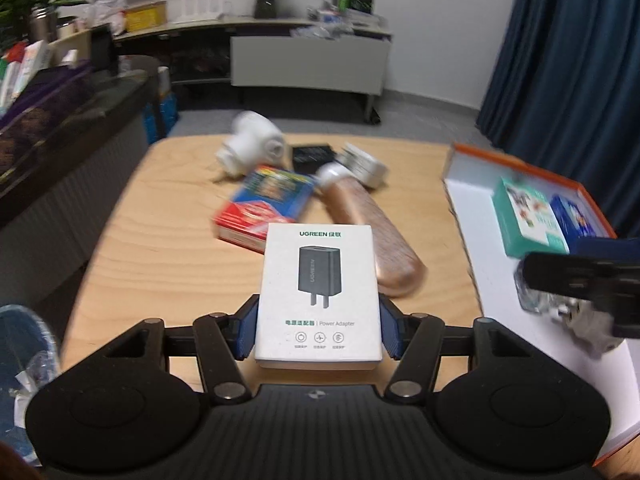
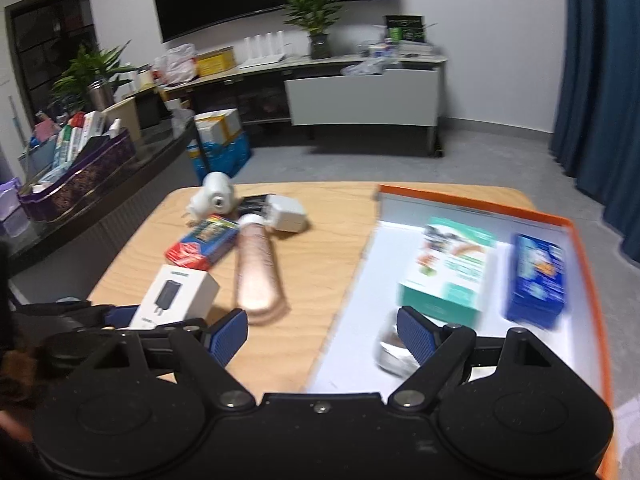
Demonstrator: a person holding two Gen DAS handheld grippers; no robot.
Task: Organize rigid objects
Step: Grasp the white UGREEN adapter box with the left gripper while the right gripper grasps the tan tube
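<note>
1. White power adapter box (image 1: pixel 318 292) is clamped between my left gripper (image 1: pixel 318 330) pads, seen from the left wrist view: both blue pads are flat against its long sides and the box lies face up along the fingers. It looks to be just above the wooden table (image 1: pixel 160 248), though I can't tell whether it is touching.
2. Same view, relative to the adapter box: the red/blue carton (image 1: pixel 264 206) is just behind it to the left, the copper-coloured bottle (image 1: pixel 372 232) just behind to the right, and the white plug parts (image 1: pixel 250 144) further back. The orange-rimmed tray (image 1: pixel 476 216) sits to the right, holding a teal box (image 1: pixel 528 216) and a blue box (image 1: pixel 572 216).
3. Right wrist view: my right gripper (image 2: pixel 320 332) has its jaws wide apart, holding nothing, straddling the tray's left edge (image 2: pixel 348 280). A small silvery item (image 2: pixel 390 354) lies in the tray beside the right pad; it's too blurred to identify.
4. From this view the adapter box (image 2: pixel 176 296) is left of the tray, near the table's front edge.
5. My read: this is the pick-and-carry step for the adapter box. The next move needs a lift clear of the bottle, a traverse right over the tray rim, then a set-down on the bare white floor in front of the teal box (image 2: pixel 448 268). The right gripper should back off first.
</note>
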